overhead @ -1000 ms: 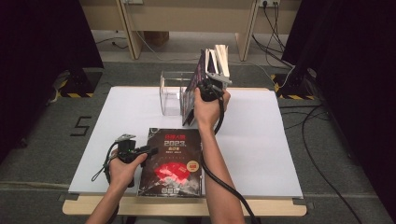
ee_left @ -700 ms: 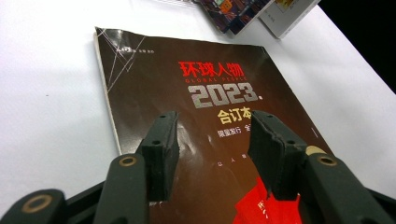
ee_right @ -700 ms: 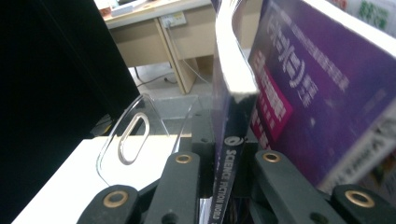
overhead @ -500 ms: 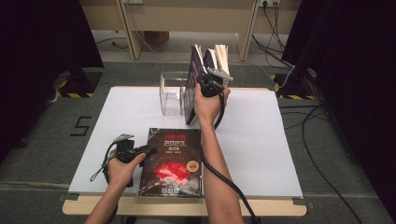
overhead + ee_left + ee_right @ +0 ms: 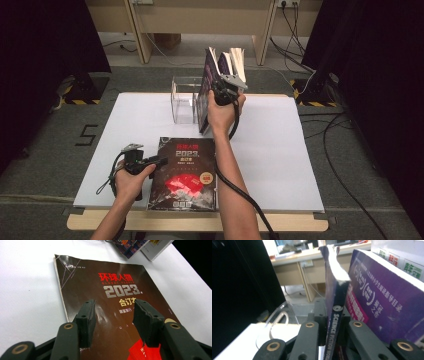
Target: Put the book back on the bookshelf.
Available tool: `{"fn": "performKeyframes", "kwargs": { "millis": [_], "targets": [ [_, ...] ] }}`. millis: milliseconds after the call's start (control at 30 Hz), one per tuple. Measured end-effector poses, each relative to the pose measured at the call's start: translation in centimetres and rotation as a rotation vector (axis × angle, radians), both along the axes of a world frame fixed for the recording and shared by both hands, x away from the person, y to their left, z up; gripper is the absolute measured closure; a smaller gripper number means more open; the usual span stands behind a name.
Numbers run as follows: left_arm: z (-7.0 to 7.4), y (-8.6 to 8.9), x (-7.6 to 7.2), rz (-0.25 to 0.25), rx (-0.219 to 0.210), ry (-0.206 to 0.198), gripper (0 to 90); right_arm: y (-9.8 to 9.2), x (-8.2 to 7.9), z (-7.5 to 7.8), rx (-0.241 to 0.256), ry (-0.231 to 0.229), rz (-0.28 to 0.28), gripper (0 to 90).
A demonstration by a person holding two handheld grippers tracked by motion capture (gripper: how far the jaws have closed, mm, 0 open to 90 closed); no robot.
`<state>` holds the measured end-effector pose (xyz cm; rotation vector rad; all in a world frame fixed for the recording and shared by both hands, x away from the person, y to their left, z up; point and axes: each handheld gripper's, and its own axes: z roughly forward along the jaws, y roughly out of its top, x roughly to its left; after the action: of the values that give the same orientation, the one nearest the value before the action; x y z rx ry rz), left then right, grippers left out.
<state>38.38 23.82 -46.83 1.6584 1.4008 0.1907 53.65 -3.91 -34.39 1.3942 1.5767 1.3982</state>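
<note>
A dark magazine (image 5: 184,173) with red and silver print lies flat at the table's front edge. My left gripper (image 5: 156,161) rests at its left edge; in the left gripper view the gripper (image 5: 113,308) is open, its jaws apart just above the cover (image 5: 120,280). At the back my right gripper (image 5: 223,91) is shut on a thin upright magazine (image 5: 206,95). In the right gripper view its jaws clamp the "Science Fiction World" spine (image 5: 335,320). A purple book (image 5: 382,305) stands right beside it.
A clear acrylic stand (image 5: 182,100) sits on the white table (image 5: 270,150) left of the upright books (image 5: 234,59); its curved wall (image 5: 279,315) is in the right gripper view. Wooden desk legs and cables lie beyond the table's far edge.
My right gripper has tipped the thin magazine and the books beside it more upright and shifted slightly toward the far edge. The left gripper and the flat magazine have stayed put.
</note>
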Motion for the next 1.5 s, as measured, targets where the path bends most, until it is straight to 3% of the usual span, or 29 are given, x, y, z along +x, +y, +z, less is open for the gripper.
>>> {"fn": "performKeyframes", "kwargs": {
  "millis": [200, 367, 700, 833, 967, 1200, 1500],
  "targets": [
    [-0.1, -0.4, 0.0, -0.008, 0.0, 0.001, 51.5, -0.4, -0.6, -0.1, -0.111, 0.004, 0.0, 72.4],
    [-0.1, -0.6, 0.0, -0.009, -0.003, -0.002, 51.5, -0.7, -1.8, 0.1, -0.158, 0.011, -0.003, 67.6],
    [0.0, -0.7, -0.1, -0.01, -0.005, -0.005, 51.5, -1.6, -5.3, -0.6, -0.121, 0.028, -0.006, 65.8],
    [0.0, -0.7, -0.1, -0.01, -0.005, -0.005, 51.5, -2.5, -5.9, -1.1, -0.082, 0.052, -0.019, 64.4],
    [-0.1, -0.8, 0.0, -0.013, -0.003, -0.002, 51.5, -2.9, -5.7, -1.6, -0.04, 0.075, -0.003, 61.8],
    [-0.1, -0.7, 0.0, -0.012, -0.004, 0.0, 51.5, -3.0, -4.7, -1.7, -0.017, 0.091, -0.015, 60.0],
    [-0.1, -0.7, 0.0, -0.014, -0.003, -0.001, 51.5, -2.2, -3.0, -1.2, -0.018, 0.094, -0.024, 59.1]
  ]
}}
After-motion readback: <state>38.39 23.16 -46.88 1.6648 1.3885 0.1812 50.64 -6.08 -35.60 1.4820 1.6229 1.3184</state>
